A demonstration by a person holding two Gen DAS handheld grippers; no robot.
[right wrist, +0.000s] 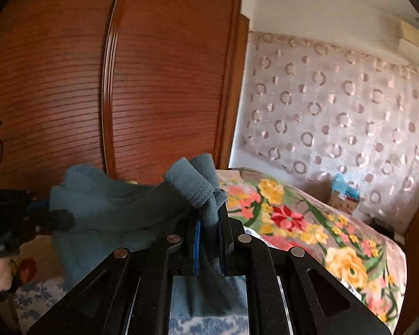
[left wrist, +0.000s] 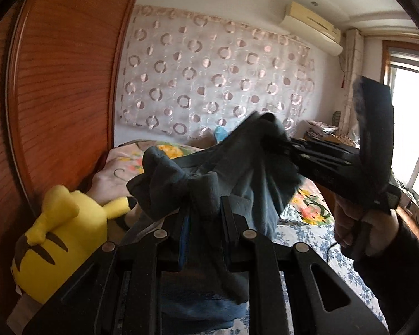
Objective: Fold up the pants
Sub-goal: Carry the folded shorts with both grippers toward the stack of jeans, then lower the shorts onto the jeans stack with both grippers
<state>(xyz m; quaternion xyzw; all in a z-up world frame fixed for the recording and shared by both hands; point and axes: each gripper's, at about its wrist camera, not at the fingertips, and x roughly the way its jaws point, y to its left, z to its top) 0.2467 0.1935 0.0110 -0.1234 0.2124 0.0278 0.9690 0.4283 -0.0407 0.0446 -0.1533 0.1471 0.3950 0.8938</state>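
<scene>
Clearly, in the left wrist view, the left gripper (left wrist: 202, 217) is seen clamped on a bunched edge of the blue-grey pants (left wrist: 209, 178), which are pinched between its two black fingers and held up in the air above the bed (left wrist: 307, 240). From there the cloth is stretched to the right, where another part is gripped by the right gripper (left wrist: 282, 142), itself held by the person's right hand (left wrist: 363, 223). A yellow plush toy (left wrist: 61, 237) is seen at the lower left, against the wooden wardrobe (left wrist: 64, 83). A patterned curtain (left wrist: 215, 78) and an air conditioner (left wrist: 312, 28) are shown behind.

Seen from the right wrist, the right gripper (right wrist: 211, 223) is closed on a ribbed fold of the pants (right wrist: 111, 203), with the fabric trapped between its fingers and a cuff-like roll standing above them. The rest of the garment is spread leftward to the left gripper (right wrist: 56, 220), where it is held. A floral blanket (right wrist: 321, 229) is laid over the bed on the right, with the wardrobe (right wrist: 167, 83) and curtain (right wrist: 335, 111) beyond.
</scene>
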